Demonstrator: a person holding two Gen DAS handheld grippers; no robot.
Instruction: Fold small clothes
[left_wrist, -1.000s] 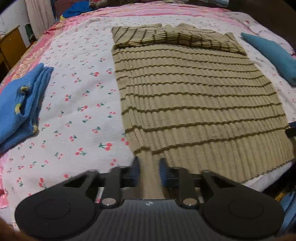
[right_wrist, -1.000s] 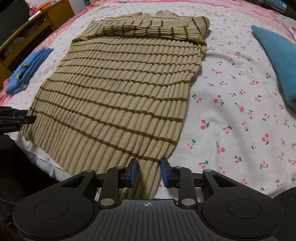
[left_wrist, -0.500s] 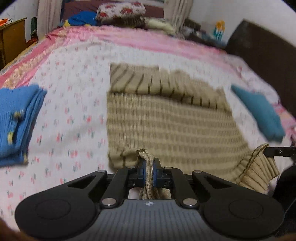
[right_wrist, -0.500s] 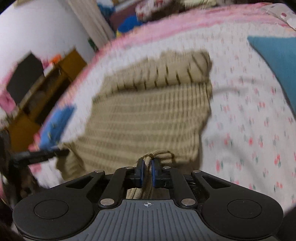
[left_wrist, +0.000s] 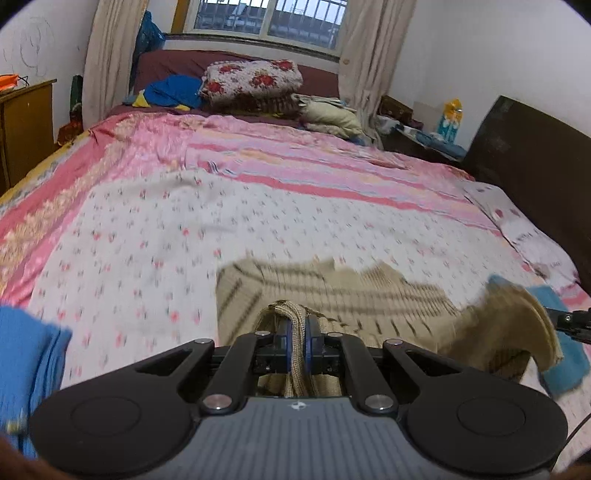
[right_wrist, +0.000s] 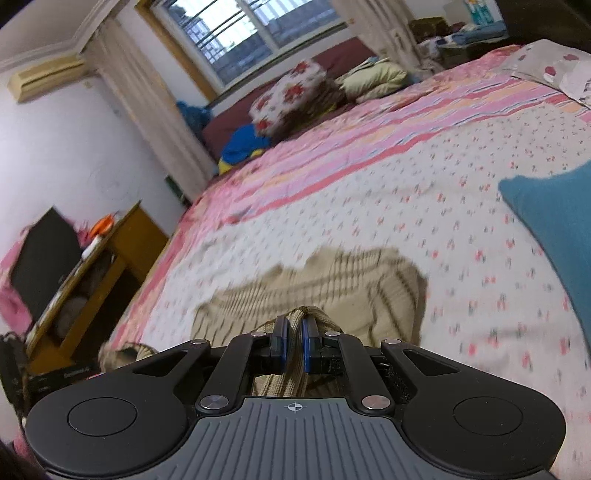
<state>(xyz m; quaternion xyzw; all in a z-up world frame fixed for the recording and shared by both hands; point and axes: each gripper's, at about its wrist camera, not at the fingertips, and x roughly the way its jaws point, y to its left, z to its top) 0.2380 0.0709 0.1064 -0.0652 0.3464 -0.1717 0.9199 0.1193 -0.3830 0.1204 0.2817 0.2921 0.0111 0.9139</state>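
A tan ribbed sweater with dark stripes (left_wrist: 332, 291) lies on the cherry-print sheet (left_wrist: 147, 240). My left gripper (left_wrist: 297, 332) is shut on the sweater's near left hem corner and holds it lifted. My right gripper (right_wrist: 293, 332) is shut on the near right hem corner of the same sweater (right_wrist: 332, 273), also lifted. In the left wrist view the other raised corner (left_wrist: 517, 325) hangs from the right gripper at the right edge. The sweater's near part is hidden behind the gripper bodies.
A folded blue garment (left_wrist: 26, 354) lies at the left of the bed. A teal garment (right_wrist: 554, 214) lies at the right. Pillows and bedding (left_wrist: 255, 81) are piled at the far end. A wooden cabinet (right_wrist: 110, 258) stands left of the bed.
Both grippers closed on the sweater's near hem corners, lifted them and carried them forward over the sweater toward its far end. The views tilted up to show the room.
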